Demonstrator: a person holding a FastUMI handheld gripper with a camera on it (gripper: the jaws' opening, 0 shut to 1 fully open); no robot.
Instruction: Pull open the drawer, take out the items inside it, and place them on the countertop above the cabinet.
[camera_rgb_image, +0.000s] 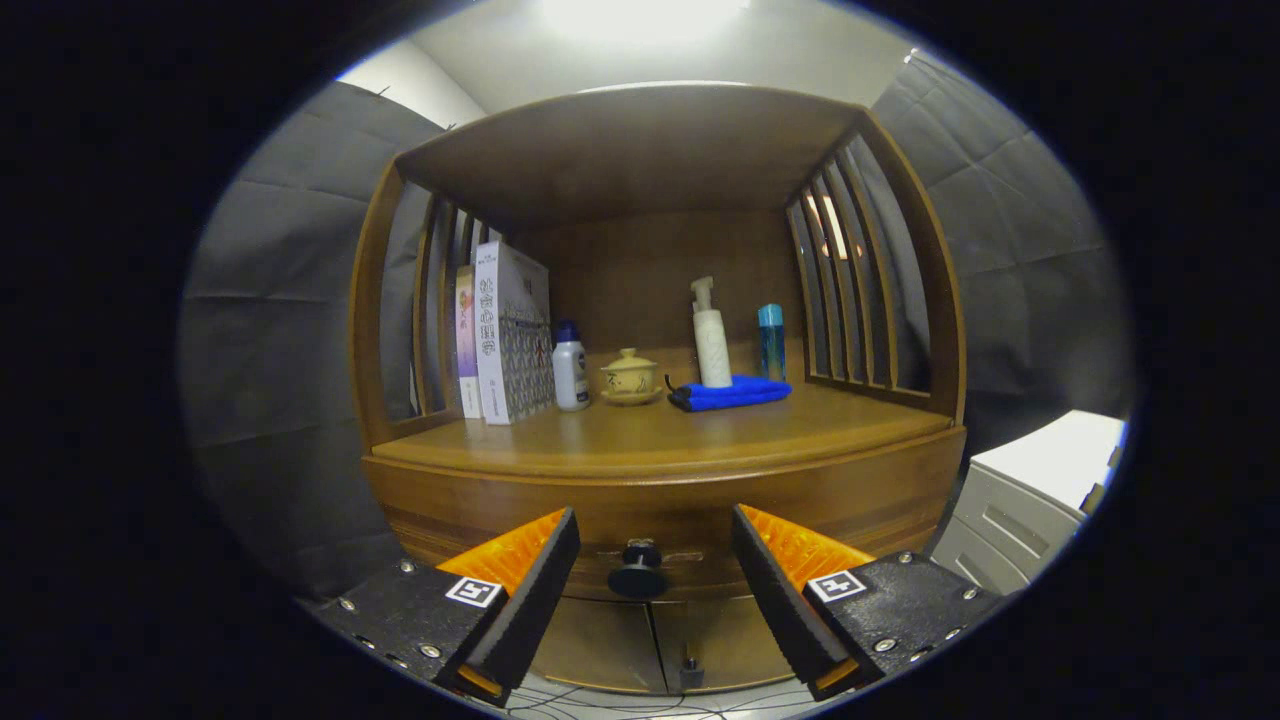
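My tongs (655, 545) are wide open and hold nothing. I keep them apart like this so the little round knob (637, 572) can fit in the gap. The knob is dark and shiny, like a small button on a stalk. It sits between my two fingers, a bit beyond their tips, not touching either one.

The knob is on the front of the drawer (660, 520). The drawer is shut, so I cannot see what is inside it yet. I think my first job is to move in, pinch the knob and pull straight back.

The cabinet (900, 480) is made of smooth brown wood with a curved front. Below the drawer are two small doors (650, 645). Above it is the worktop (640, 435), flat and glossy, where the things from the drawer should go. The front part is bare, so I think there is room.

At the back stand some books (505, 335), upright against the slatted side. Next come a white bottle with a blue cap (570, 368), a small yellow pot with a lid (629, 377), a folded blue cloth (730, 393), a tall white pump bottle (711, 338) standing on the cloth, and a blue tube (771, 340).

A white set of drawers (1030, 500) stands off to the side.
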